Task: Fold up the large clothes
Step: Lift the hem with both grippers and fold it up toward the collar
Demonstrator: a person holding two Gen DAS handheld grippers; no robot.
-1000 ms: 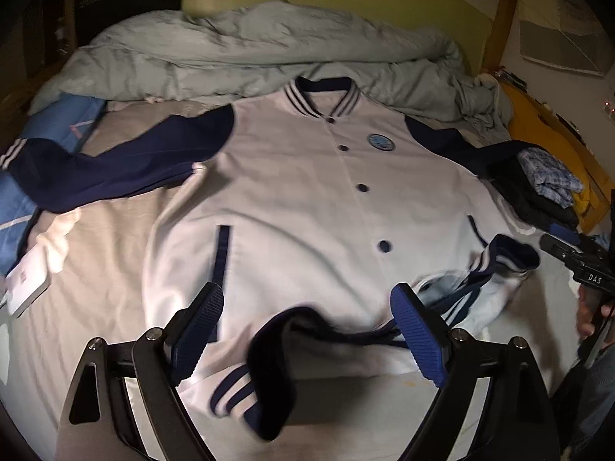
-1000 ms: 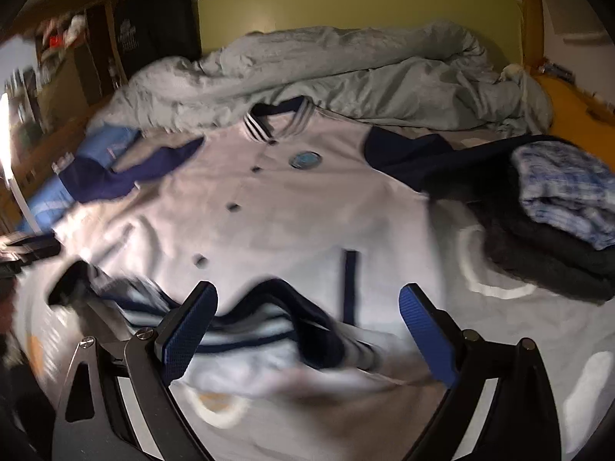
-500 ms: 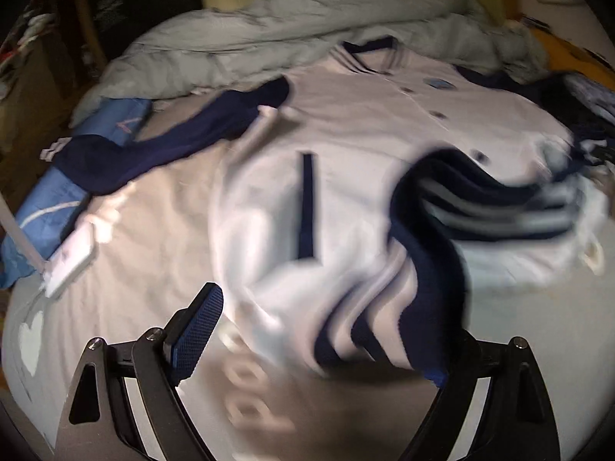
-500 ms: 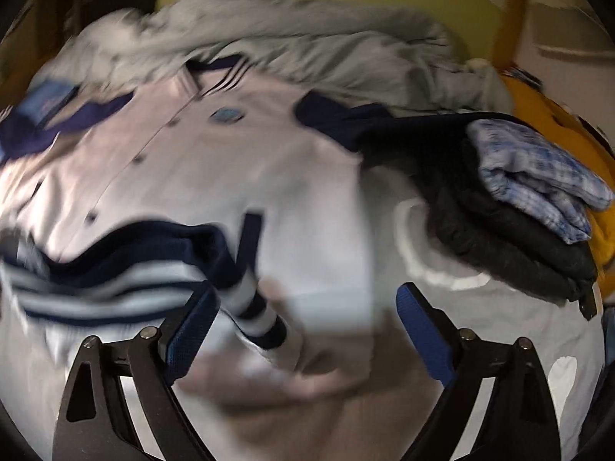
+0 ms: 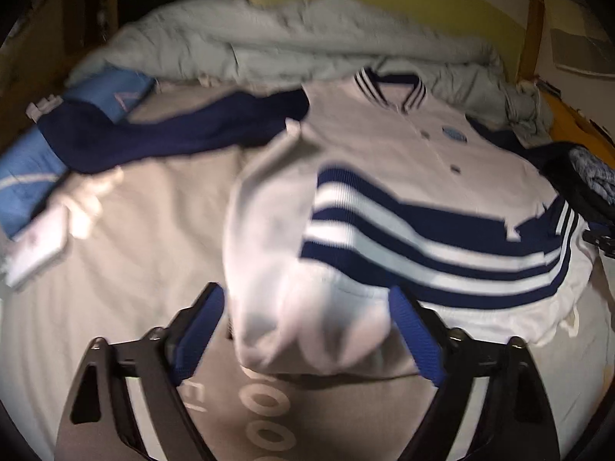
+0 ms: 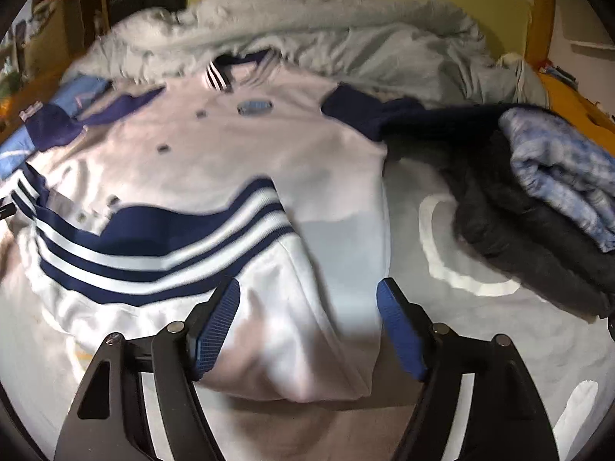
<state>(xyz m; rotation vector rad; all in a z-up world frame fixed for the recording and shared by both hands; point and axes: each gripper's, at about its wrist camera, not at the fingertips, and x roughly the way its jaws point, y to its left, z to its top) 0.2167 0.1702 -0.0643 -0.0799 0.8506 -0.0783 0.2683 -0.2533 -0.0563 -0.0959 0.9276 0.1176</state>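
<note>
My left gripper (image 5: 307,330) sits low over the bed, its blue pads (image 5: 200,330) standing either side of a bunched white fold of the jacket (image 5: 384,153). The jaws have just been closing in, with that fold between them; the right-hand pad looks against the cloth, the left-hand one shows a sliver of bed sheet (image 5: 134,230) beside it, so I cannot tell whether the grip is made. My right gripper (image 6: 307,326) is in the same pose at the jacket's other near corner: jaws just closing, white cloth filling the gap, the left pad touching it, the right pad apart from it. No firm hold visible there either.

The jacket lies face up across the middle of the bed, collar (image 5: 390,90) at the far side, navy sleeve (image 5: 173,130) stretched out to the left. Its striped hem band (image 6: 153,246) is folded up over the lower front, running between my two grippers. A rumpled grey duvet (image 6: 326,34) is heaped along the far edge, and a stack of folded dark and blue-checked clothes (image 6: 538,192) sits to the right, just beside the jacket's other sleeve.
</note>
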